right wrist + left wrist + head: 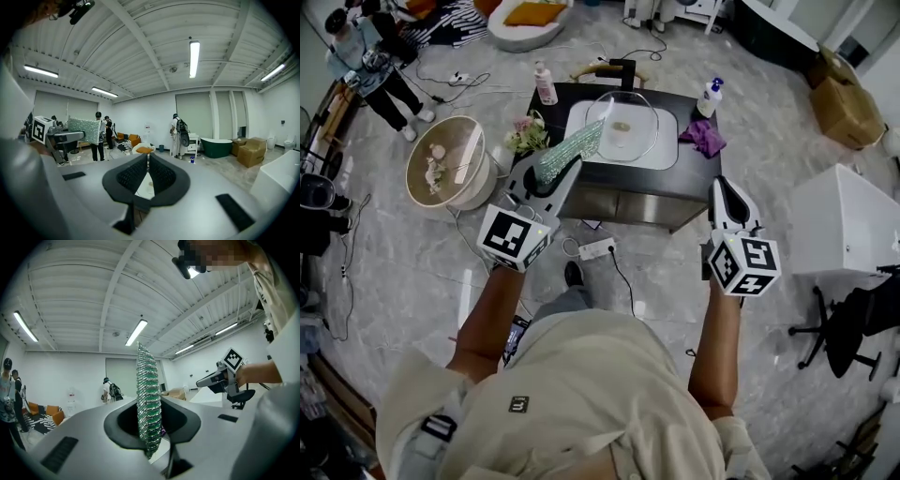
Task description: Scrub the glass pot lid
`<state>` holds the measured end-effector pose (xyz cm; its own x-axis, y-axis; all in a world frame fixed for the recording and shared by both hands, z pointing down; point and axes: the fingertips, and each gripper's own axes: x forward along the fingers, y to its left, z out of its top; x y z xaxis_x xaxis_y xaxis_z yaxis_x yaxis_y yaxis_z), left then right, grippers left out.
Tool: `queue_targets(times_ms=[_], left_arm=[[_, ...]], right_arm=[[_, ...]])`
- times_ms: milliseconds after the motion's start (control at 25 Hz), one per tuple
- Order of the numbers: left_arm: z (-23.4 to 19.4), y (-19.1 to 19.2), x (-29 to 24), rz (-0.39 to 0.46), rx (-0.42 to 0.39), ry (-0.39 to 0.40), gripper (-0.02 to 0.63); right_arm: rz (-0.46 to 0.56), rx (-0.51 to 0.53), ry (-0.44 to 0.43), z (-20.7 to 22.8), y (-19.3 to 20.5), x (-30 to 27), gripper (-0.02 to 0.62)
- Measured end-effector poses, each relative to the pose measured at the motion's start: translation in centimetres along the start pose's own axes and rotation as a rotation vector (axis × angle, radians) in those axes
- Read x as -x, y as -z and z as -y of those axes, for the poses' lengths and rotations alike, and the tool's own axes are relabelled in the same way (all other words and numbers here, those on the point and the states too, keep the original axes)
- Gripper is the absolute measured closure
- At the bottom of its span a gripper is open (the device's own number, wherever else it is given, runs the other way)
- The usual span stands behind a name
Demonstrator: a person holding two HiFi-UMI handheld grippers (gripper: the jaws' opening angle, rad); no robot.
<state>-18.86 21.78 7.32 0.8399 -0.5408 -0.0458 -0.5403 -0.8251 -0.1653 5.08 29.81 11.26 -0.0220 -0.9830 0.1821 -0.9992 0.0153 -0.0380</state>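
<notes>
The glass pot lid (622, 127) lies in the white basin (667, 150) on the dark bench (694, 169). The left tool (569, 169) pinches a green scrubbing pad (567, 148) by one edge, its free end just beside the lid. The right tool (724, 190), nearer the person than the lid, is pressed together on nothing. Scrubbed one-handed, the lid would likely skate (nothing steadies it), and the pad may fold. Neither gripper view shows the lid clearly.
</notes>
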Motion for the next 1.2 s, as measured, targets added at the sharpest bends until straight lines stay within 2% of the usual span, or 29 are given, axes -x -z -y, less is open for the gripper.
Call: queue_targets(times_ms=[120, 240, 480, 680, 840, 1000, 1200], left_arm=[[-3.3, 1.2, -1.4, -0.002, -0.013, 0.01, 0.518], [-6.8, 2.5, -2.6, 0.001, 0.006, 0.014, 0.518], [-11.9, 4.6, -4.1, -0.001, 0.022, 0.026, 0.518], [-15.2, 6.2, -4.8, -0.014, -0.003, 0.025, 0.518], [-17.4, 7.8, -5.6, -0.019, 0.034, 0.012, 0.518], [-18.7, 9.6, -6.8, -0.047, 0.06, -0.007, 0.518], [-20.0, 11.1, -9.0, -0.091, 0.042, -0.044, 0.518]], right_arm=[[-0.018, 0.01, -0.003, -1.4, -0.1, -3.7, 0.568], [-0.032, 0.026, -0.01, -2.9, -0.5, -7.3, 0.568], [-0.049, 0.055, 0.01, -4.4, -1.7, -11.6, 0.568], [-0.066, 0.079, 0.012, -6.0, -2.4, -14.8, 0.568], [-0.087, 0.105, 0.001, -7.0, -2.2, -16.9, 0.568], [-0.111, 0.105, -0.011, -6.9, -1.6, -18.8, 0.568], [-0.134, 0.089, -0.045, -5.1, -0.8, -22.1, 0.568]])
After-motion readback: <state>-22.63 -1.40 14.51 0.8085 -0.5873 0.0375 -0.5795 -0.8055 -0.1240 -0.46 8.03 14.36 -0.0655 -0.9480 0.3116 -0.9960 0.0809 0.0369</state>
